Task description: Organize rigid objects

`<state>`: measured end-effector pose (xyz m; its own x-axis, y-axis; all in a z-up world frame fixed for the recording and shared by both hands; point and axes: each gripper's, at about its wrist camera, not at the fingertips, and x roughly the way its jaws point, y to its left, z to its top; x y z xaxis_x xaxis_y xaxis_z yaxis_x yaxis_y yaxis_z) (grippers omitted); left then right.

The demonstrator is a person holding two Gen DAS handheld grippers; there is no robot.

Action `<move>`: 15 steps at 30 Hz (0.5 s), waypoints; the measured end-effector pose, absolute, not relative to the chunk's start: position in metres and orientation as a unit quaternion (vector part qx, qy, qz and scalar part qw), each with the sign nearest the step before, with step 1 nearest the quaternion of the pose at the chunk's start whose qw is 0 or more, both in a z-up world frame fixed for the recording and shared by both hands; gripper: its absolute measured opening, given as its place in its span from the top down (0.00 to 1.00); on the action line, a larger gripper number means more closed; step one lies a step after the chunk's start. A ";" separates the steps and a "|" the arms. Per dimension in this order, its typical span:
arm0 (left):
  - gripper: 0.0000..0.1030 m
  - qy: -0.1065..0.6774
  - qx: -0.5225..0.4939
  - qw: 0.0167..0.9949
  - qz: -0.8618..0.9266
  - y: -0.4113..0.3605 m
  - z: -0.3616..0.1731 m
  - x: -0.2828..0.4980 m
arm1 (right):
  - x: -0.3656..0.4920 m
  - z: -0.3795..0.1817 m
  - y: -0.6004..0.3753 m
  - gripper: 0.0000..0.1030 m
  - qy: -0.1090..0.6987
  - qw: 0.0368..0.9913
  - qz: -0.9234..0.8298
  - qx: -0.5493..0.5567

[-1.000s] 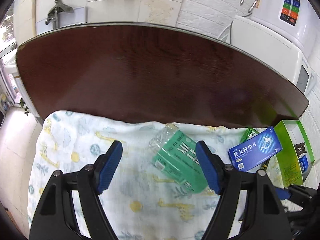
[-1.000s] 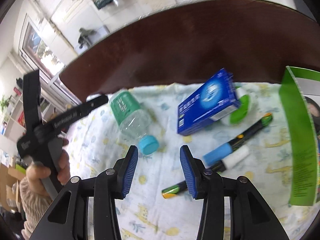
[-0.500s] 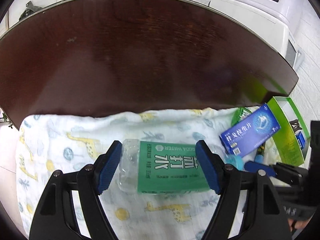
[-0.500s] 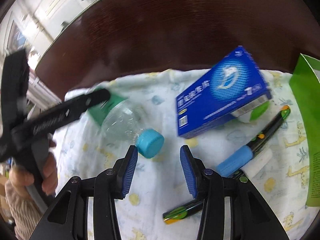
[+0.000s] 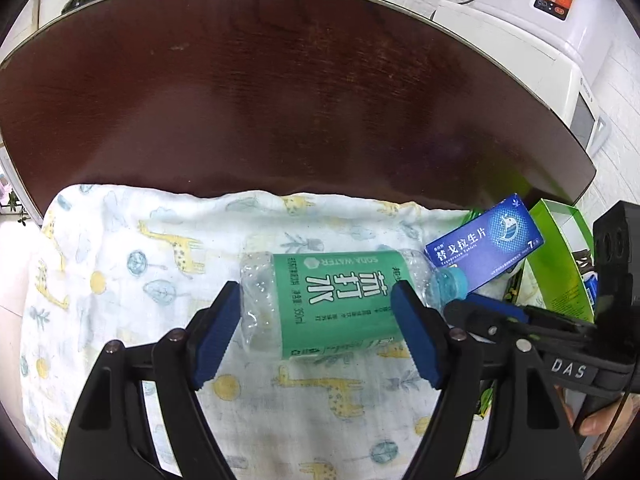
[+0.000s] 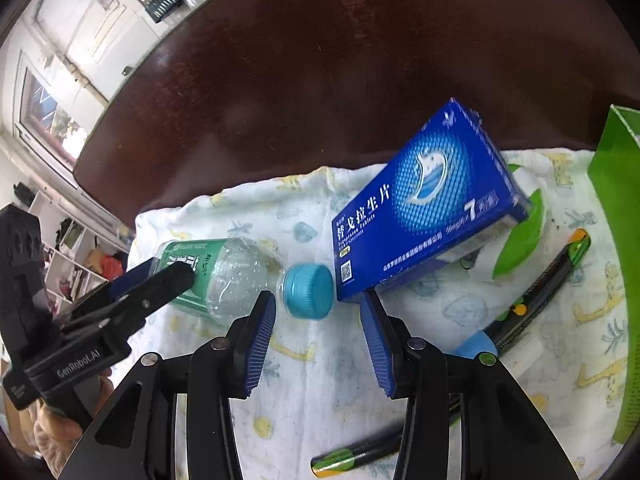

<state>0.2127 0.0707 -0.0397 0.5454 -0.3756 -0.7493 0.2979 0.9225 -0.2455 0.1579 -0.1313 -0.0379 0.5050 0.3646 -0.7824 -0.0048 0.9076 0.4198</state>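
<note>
A clear plastic bottle (image 5: 332, 304) with a green label and a blue cap (image 6: 308, 290) lies on its side on a giraffe-print cloth (image 5: 120, 280). My left gripper (image 5: 316, 320) hangs open over it, with one finger at the bottle's base and the other over the label's cap end; the pads do not press. My right gripper (image 6: 318, 312) is open, and the cap sits just ahead of its fingertips. A blue medicine box (image 6: 424, 208) leans to the right of the cap. In the left wrist view the right gripper (image 5: 472, 308) reaches in beside the cap.
A green carton (image 6: 616, 240) stands at the cloth's right edge. Black pens (image 6: 540, 288) and a green-lidded round container (image 6: 520, 232) lie near the blue box, another pen (image 6: 352, 452) nearer me. The dark wooden table (image 5: 280, 100) stretches beyond; a white appliance (image 5: 540, 40) stands far right.
The left gripper has tipped down and closed in, so the bottle now lies across between its fingers. The right gripper has come nearer to the cap and rolled slightly.
</note>
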 end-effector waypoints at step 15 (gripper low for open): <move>0.38 0.439 -0.058 0.879 -0.179 0.069 -0.040 0.203 | 0.142 -0.017 -0.165 0.49 0.458 0.861 0.092 0.198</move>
